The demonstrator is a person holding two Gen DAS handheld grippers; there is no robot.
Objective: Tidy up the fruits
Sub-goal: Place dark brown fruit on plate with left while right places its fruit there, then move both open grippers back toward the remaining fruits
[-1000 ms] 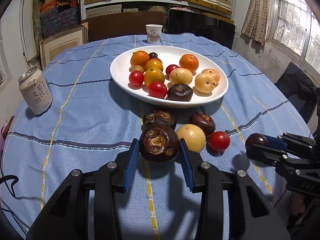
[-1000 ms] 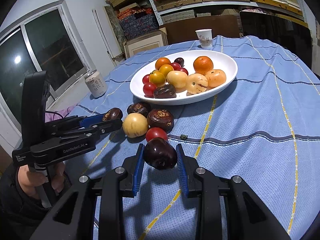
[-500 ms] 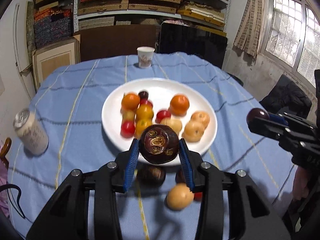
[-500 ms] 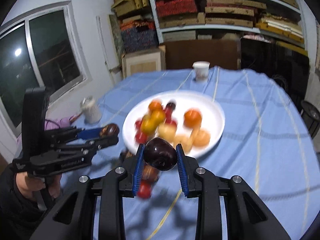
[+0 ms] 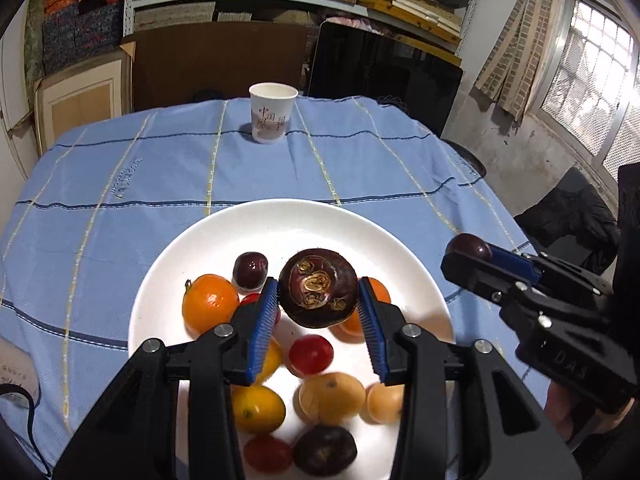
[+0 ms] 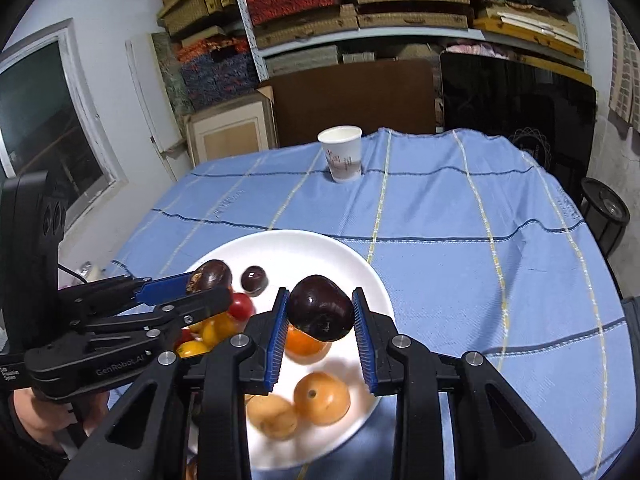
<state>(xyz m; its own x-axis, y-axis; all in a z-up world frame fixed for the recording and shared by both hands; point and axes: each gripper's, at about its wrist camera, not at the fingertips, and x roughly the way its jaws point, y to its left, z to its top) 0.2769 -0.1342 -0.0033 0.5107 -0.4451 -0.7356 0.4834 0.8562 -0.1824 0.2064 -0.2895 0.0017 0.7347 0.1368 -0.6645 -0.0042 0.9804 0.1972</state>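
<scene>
Our left gripper [image 5: 318,300] clamps a dark water chestnut [image 5: 318,293] at frame centre, and our right gripper [image 6: 320,314] clamps a dark plum [image 6: 320,307], both above the white plate [image 5: 280,220]. Released from up here, either could bounce off the crowded fruit onto the blue checked tablecloth [image 5: 120,184]. A paper cup [image 5: 272,114] stands near the top, cluttered shelves behind it.

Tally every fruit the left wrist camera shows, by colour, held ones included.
dark fruit: 4
orange fruit: 2
red fruit: 3
yellow fruit: 2
tan fruit: 2
Total: 13, partly hidden ones included.
</scene>
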